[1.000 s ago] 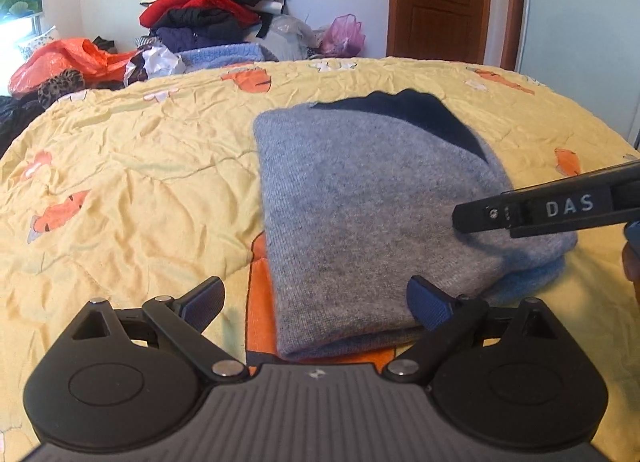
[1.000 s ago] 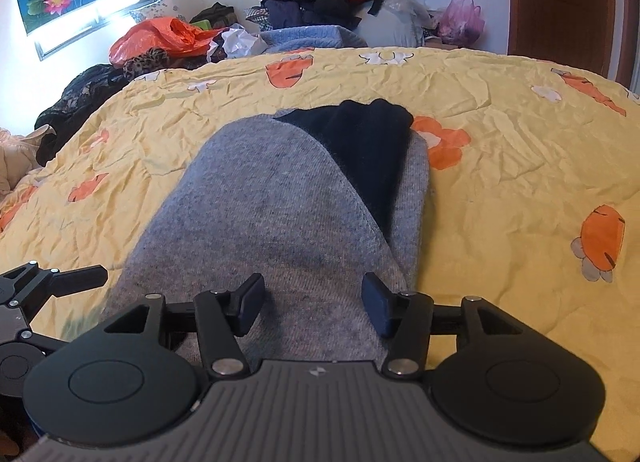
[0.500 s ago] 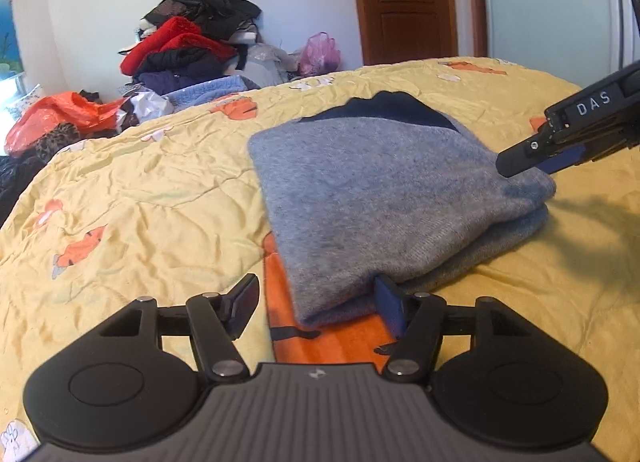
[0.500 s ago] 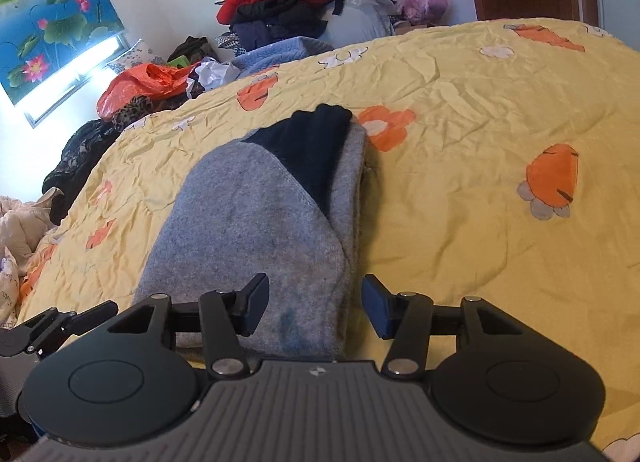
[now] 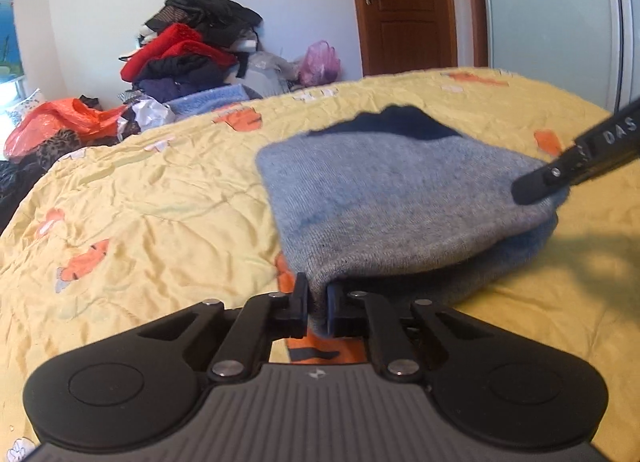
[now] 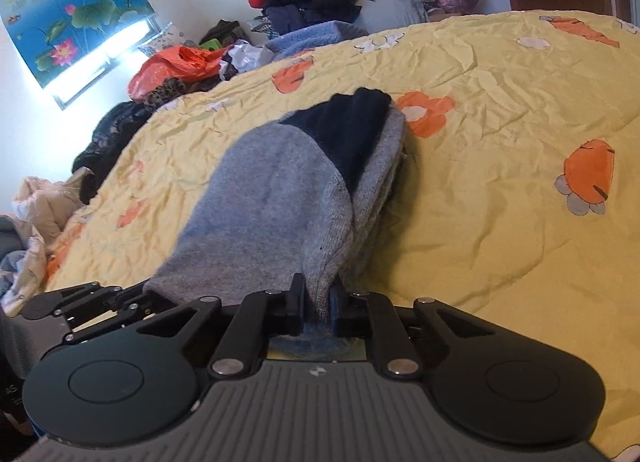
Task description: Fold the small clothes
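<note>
Grey sweater (image 5: 404,198) lies folded on the bed (image 5: 140,198), frame centre, long axis running away from both grippers. Near edge is clamped by the left gripper (image 5: 318,308) and, still tightening, right gripper (image 6: 318,308), at opposite corners.

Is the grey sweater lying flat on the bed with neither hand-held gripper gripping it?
No: the left hand-held gripper is clamped on the near edge of the grey sweater.

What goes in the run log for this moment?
left gripper: shut on grey sweater near corner | right gripper: closing, sweater pinched between pads | sweater: folded, on yellow quilt
</note>
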Demonstrator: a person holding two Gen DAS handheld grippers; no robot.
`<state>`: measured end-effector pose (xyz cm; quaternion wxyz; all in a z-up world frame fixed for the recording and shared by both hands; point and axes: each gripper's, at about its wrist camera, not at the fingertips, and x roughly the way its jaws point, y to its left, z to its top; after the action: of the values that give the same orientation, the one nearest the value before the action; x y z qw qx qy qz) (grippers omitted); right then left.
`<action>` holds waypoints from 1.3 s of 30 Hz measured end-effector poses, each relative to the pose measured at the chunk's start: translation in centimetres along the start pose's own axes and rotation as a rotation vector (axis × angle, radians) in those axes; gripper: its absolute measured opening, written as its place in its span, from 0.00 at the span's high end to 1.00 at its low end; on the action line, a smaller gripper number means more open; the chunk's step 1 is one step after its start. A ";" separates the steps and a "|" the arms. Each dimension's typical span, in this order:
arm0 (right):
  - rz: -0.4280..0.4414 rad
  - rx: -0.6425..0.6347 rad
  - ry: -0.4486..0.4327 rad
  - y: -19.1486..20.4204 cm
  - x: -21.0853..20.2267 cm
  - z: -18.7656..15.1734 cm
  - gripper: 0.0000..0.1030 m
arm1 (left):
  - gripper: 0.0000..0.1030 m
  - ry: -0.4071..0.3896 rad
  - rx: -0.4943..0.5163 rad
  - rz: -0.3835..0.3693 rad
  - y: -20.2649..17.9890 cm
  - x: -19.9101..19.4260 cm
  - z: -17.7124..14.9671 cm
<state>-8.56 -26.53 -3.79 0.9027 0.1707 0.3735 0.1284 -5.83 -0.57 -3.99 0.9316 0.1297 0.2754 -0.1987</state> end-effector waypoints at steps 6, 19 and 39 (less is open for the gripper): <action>-0.057 0.000 0.036 -0.8 1.7 -1.6 0.81 | 0.93 0.078 -0.034 -0.042 0.0 0.6 -1.3; 0.030 0.281 0.024 -6.0 4.9 4.1 0.26 | 0.14 0.126 -0.753 -0.336 9.5 6.4 0.6; 0.075 0.209 0.074 -3.3 6.2 2.9 0.67 | 0.84 0.180 -0.510 -0.269 7.7 5.2 1.3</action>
<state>-1.83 -27.96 -7.10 0.8601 0.2729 0.4114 0.1285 2.18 4.27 -4.90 0.8713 -0.1291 0.4125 -0.2325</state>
